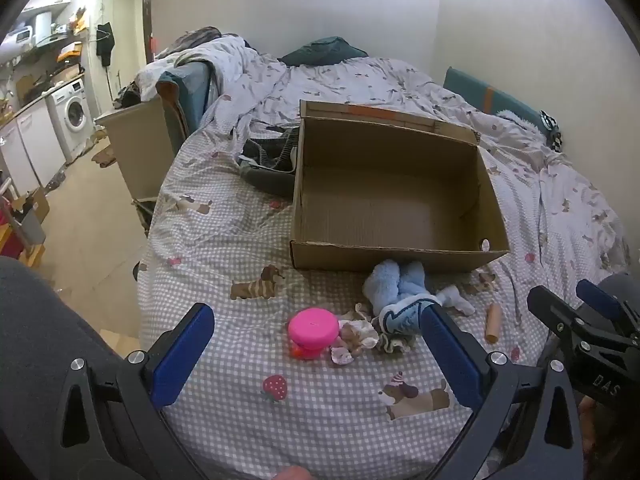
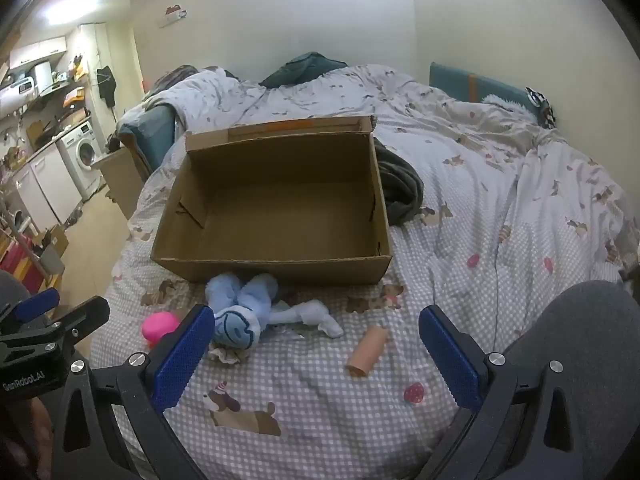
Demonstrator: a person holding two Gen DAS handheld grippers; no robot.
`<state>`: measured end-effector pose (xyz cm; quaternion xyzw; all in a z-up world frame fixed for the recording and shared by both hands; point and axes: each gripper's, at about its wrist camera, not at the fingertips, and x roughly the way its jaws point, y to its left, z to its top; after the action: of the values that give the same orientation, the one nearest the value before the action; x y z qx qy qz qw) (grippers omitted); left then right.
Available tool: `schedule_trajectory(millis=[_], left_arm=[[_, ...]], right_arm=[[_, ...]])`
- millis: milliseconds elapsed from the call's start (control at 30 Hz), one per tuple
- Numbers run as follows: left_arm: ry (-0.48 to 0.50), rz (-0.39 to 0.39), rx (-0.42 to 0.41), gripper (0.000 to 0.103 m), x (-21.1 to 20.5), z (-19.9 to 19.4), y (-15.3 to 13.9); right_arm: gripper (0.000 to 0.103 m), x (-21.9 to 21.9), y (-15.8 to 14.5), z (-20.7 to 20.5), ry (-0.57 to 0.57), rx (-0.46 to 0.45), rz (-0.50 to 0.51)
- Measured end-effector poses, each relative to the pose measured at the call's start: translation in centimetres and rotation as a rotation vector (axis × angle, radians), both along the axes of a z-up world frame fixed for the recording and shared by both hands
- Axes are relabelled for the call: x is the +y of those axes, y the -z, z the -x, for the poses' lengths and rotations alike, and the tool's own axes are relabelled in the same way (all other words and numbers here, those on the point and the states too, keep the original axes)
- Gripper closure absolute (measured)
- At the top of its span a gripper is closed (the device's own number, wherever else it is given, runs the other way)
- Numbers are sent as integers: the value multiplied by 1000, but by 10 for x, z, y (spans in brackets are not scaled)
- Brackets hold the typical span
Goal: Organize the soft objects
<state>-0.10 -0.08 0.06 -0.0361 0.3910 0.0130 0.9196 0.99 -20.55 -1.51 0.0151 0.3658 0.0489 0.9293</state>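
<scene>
An open, empty cardboard box (image 1: 400, 264) (image 2: 272, 270) sits on the bed. In front of it lie a light blue plush toy (image 1: 400, 292) (image 2: 240, 308), a pink round toy (image 1: 314, 330) (image 2: 159, 326), a small doll with frilly cloth (image 1: 356, 338), a white sock (image 1: 456, 300) (image 2: 320, 316) and a tan tube (image 1: 493, 322) (image 2: 368, 350). My left gripper (image 1: 316, 348) is open above the pink toy and doll, holding nothing. My right gripper (image 2: 316, 344) is open and empty above the sock and tube; it also shows in the left wrist view (image 1: 572, 312).
A dark grey garment (image 1: 272, 164) (image 2: 400, 188) lies behind the box. A rumpled duvet (image 1: 360, 80) covers the far bed, with teal cushions (image 1: 492, 100) by the wall. The bed's left edge drops to the floor (image 1: 92, 220); a washing machine (image 1: 74, 114) stands beyond.
</scene>
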Motion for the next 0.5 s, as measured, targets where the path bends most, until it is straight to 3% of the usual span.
schedule_trajectory(millis=[500], left_arm=[[4, 3, 6, 0, 1, -1, 1]], right_arm=[[0, 0, 0, 0, 3, 7, -3]])
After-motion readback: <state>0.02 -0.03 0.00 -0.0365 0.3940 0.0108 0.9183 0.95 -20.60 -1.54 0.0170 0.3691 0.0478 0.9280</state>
